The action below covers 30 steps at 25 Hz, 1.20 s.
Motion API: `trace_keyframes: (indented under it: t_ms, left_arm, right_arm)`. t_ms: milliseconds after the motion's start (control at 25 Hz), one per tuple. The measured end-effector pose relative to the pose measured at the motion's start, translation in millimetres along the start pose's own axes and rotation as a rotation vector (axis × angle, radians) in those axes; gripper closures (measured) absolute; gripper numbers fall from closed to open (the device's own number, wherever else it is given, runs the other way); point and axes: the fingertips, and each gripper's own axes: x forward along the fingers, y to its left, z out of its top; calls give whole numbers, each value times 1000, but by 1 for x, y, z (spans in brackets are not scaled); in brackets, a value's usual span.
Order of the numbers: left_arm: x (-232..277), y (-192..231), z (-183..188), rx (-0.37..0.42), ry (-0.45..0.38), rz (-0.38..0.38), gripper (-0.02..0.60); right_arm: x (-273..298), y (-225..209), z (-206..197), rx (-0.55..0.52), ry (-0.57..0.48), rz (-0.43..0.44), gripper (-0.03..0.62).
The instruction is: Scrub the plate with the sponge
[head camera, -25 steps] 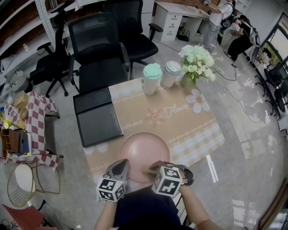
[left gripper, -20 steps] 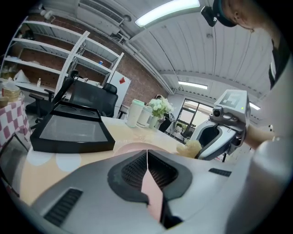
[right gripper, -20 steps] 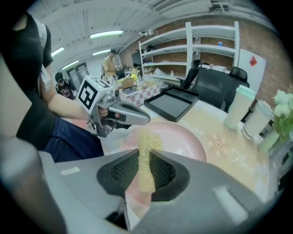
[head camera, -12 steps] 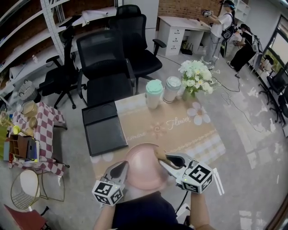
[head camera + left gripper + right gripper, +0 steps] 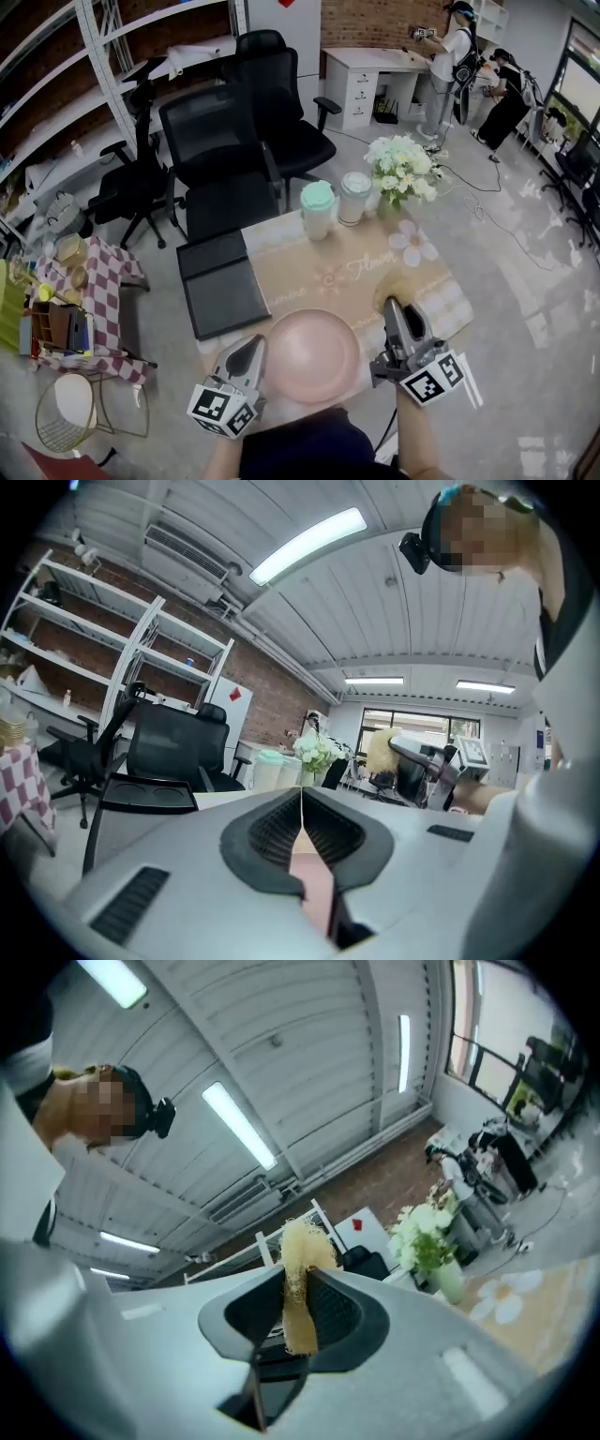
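Left tool (image 5: 253, 352) is clamped shut on the near-left rim of the pink plate (image 5: 314, 356), which sits at the near edge of the bench (image 5: 352, 267). Right tool (image 5: 394, 309) pinches the yellow sponge (image 5: 398, 284) (frayed, poking out past the jaws) off to the plate's right, clear of the dish. I'd call this a gap between scrubbing strokes. Next up: swing the sponge left and press it onto the plate's face while the left tool steadies the rim.
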Motion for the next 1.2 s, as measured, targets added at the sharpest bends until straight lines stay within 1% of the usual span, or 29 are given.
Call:
trace_keyframes:
  t_ms: [120,240,320,400,560,760,960,1200]
  left_arm:
    - [2,-3,-3,23,3,1,569]
    - [3,-1,-6,54,-1,12,569]
    - [3,2,-10,46,3,19,569]
    - [4,4,-13,38,14,26,569]
    - [5,8,-18,27,35,26,569]
    - [7,7,-21,23,43,9,569]
    - [10,5,-25,42,65,6,569]
    - [12,4,-28,38,74,1,569]
  right_arm:
    - [-16,-16,-9,-151,-36,-144,523]
    - [-29,-25,-31,-264,5,-235,525]
    - [-35,-30,-45,-284,48,-274,526]
    - [-39,-33,-50,-281,66,-296,528]
    - [-37,-31,-48,-307,85,-303,528]
    - [-30,-19,-44,-337,106,-266,531]
    - [-25,-16,-51,-395,162,-262,534]
    - [-24,-11,-58,-400,185,-233,536]
